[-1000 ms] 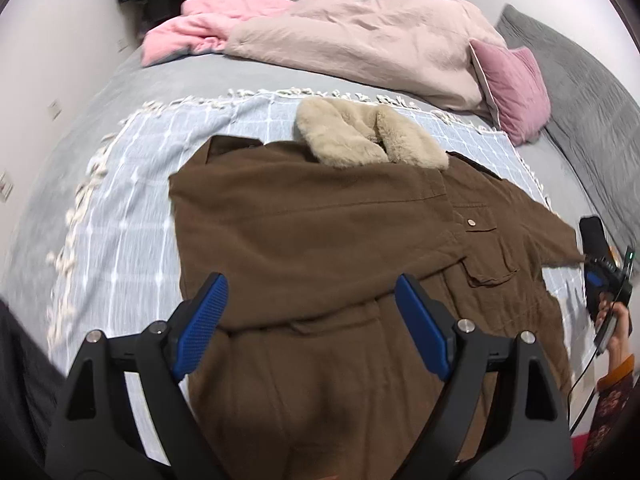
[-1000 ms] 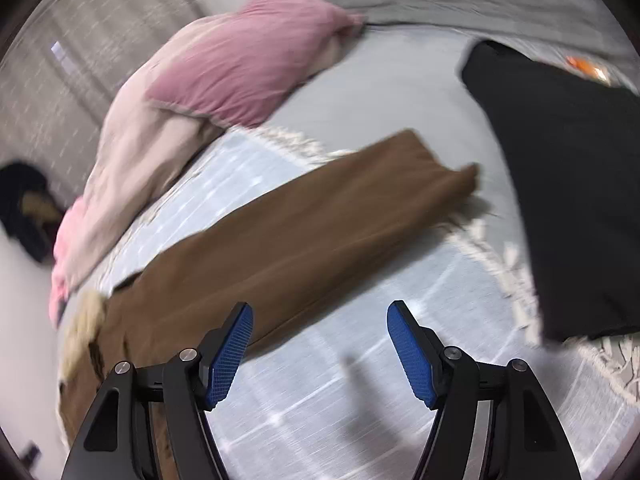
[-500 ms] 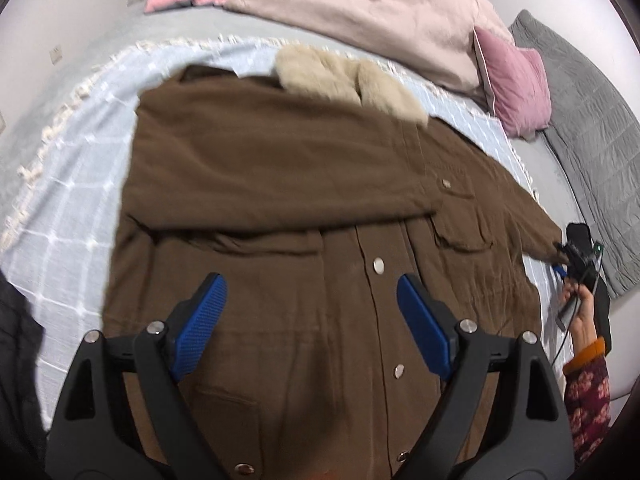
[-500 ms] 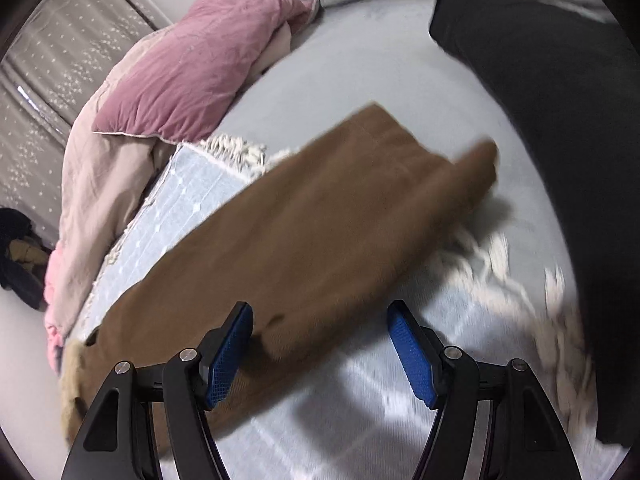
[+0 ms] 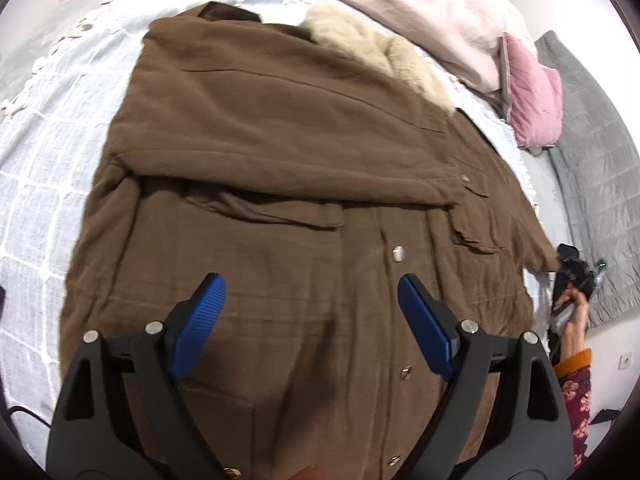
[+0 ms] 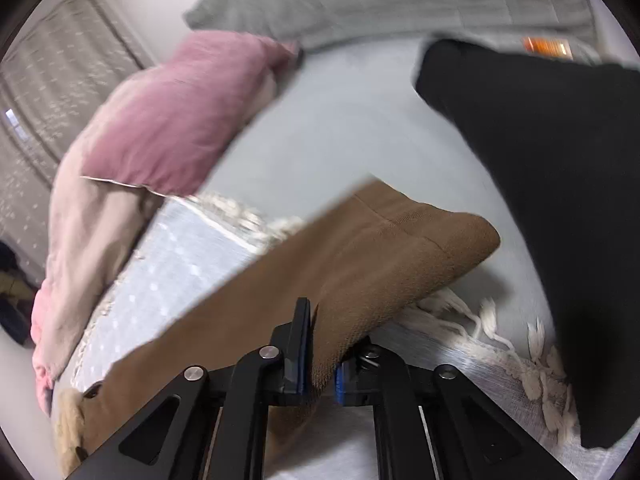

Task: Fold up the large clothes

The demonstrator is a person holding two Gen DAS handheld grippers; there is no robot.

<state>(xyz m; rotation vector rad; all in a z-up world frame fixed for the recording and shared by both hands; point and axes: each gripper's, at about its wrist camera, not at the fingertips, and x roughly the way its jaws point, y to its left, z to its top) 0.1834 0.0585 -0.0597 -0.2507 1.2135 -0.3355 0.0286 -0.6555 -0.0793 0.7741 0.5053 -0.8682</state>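
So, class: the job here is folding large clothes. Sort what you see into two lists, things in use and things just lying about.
In use:
- brown fur-collared coat, one sleeve pinched
- right gripper, just closed on that sleeve
- left gripper, open above the coat
- pale blue checked fringed blanket under it

Lying about:
- pink velvet pillow
- beige duvet
- black garment
- grey quilt

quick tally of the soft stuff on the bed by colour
brown coat: 1
pink pillow: 1
pale pink duvet: 1
grey quilt: 1
light blue checked throw: 1
black garment: 1
total: 6
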